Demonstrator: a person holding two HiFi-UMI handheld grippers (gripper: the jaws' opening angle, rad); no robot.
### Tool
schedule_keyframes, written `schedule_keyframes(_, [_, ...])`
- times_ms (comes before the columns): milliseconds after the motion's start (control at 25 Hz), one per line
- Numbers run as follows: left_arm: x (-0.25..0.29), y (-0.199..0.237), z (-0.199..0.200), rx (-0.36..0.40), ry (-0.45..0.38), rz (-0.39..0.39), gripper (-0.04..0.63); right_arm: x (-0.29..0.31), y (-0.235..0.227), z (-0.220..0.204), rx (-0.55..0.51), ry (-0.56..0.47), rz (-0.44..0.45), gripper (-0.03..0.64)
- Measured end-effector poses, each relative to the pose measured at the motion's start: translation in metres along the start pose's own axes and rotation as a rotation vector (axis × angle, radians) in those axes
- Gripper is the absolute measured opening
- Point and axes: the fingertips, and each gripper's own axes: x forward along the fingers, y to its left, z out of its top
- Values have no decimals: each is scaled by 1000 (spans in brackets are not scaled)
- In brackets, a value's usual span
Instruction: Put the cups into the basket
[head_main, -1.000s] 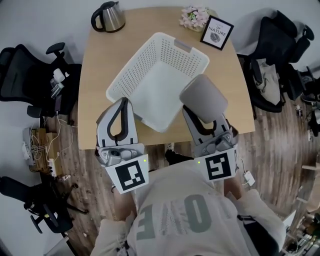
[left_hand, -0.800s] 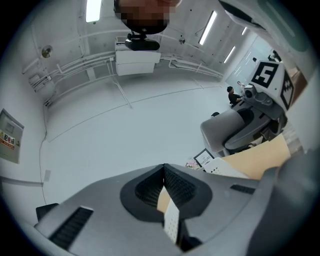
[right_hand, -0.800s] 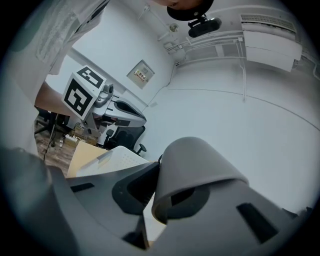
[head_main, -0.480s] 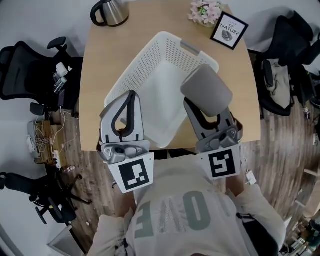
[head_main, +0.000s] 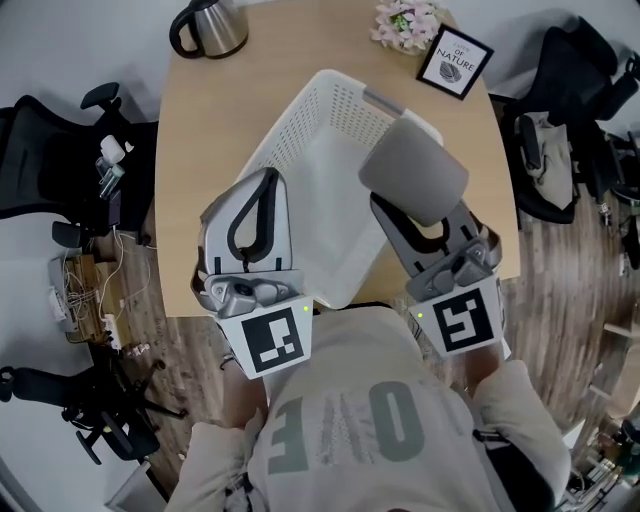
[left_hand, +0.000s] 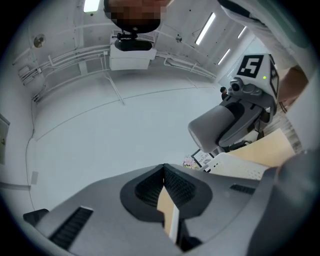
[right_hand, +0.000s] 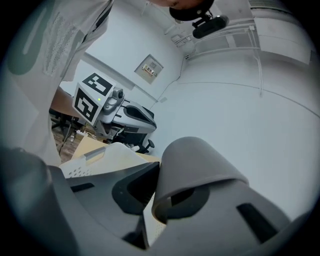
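Note:
A white perforated basket (head_main: 300, 120) stands slantwise on the wooden table (head_main: 200, 130). My right gripper (head_main: 408, 215) is shut on a grey cup (head_main: 413, 180), held upside down over the basket's near right rim. The cup (right_hand: 195, 170) fills the right gripper view, clamped by its wall between the jaws. My left gripper (head_main: 268, 178) is shut and empty, its tips together over the basket's left wall. In the left gripper view the left gripper (left_hand: 164, 170) points upward, with the cup (left_hand: 215, 127) and basket (left_hand: 240, 167) off to its right. No other cup is in view.
A steel kettle (head_main: 208, 25) stands at the table's far left corner. Flowers (head_main: 405, 22) and a framed sign (head_main: 455, 60) sit at the far right. Black office chairs flank the table on the left (head_main: 50, 150) and right (head_main: 560, 90). Cables lie on the floor at left.
Both grippers have moved a little forward over the basket's near side. The cup has stayed in the right gripper, and the left jaws have stayed shut.

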Motion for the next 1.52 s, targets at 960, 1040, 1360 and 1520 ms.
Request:
schedule_keyframes(960, [0,29,-47,-234,-45,46,9,109,136,-157,-467,749,1069,32])
schedule_keyframes(1040, [-4,35,-53,-235,-32,67,9,113,149,-176,-515,793,1116,32])
schedule_keyframes(1360, [-12,52,-73,-232,33,113,9,122,171,-232,-790,889,1120,32])
schedule_keyframes(1520, [-10,49,-72,-241,25,116,9,127,174,-245,-923,897,1099,32])
